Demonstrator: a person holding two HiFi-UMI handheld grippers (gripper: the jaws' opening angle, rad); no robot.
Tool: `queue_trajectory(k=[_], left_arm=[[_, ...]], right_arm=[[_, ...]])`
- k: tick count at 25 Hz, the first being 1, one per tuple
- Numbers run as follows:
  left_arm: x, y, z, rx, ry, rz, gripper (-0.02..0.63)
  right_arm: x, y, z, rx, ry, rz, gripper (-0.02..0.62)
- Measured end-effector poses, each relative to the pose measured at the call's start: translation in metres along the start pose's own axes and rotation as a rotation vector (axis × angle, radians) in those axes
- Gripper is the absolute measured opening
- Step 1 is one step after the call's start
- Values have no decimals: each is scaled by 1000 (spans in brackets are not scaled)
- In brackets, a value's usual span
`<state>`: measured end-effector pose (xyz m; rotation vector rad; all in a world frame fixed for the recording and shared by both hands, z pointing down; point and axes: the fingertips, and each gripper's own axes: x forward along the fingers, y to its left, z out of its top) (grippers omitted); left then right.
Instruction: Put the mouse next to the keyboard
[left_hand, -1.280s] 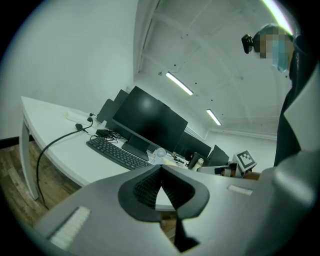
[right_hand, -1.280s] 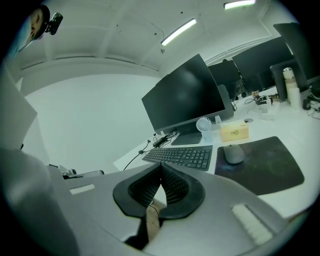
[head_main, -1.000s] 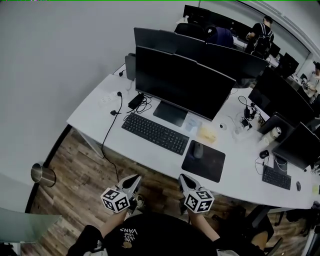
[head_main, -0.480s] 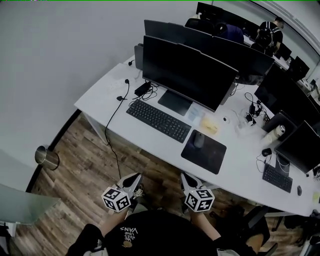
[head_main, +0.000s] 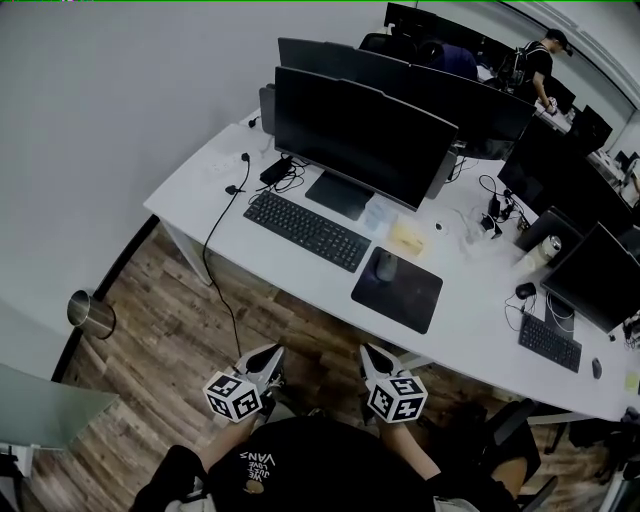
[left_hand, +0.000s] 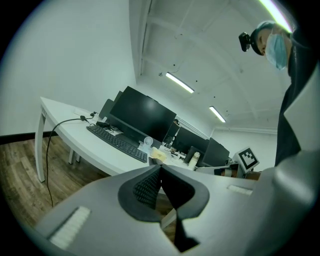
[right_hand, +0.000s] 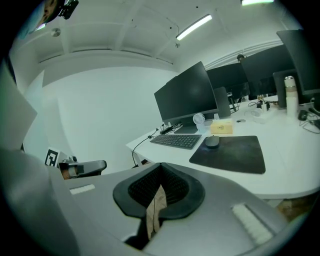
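Standing back from the desk (head_main: 195, 205), the person holds both grippers low and close to the body, over the wood floor (head_main: 165, 345).

Left gripper (head_main: 268, 354): jaws pressed together at the tips, nothing between them. Right gripper (head_main: 371, 353): jaws likewise together, empty. Both point toward the desk and are well apart from it.

Mouse (head_main: 387, 266): dark, resting on the near-left corner area of a black mouse pad (head_main: 405, 298), well apart from either gripper. Keyboard (head_main: 306, 231): black, lying left of the pad in front of the big monitor (head_main: 360, 135). Its right end is near the pad's corner, with a strip of bare desk between keyboard and mouse.

Other items: a yellow box (head_main: 408, 238) behind the pad, near the monitor's foot. A black cable (head_main: 213, 255) runs off the desk's left end and hangs down to the floor. A shiny metal bin (head_main: 90, 314) stands on the floor by the wall, left of the desk. More monitors and a second small keyboard (head_main: 548, 342) sit further right along the desk.
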<state>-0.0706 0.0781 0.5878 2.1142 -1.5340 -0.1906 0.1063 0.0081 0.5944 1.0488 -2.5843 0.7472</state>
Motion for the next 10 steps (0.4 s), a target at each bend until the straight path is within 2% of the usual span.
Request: queue_trajectory(k=[10], left_arm=[[3, -20, -4, 23, 12, -42, 2]], right_arm=[[-22, -8, -5, 5, -13, -31, 5]])
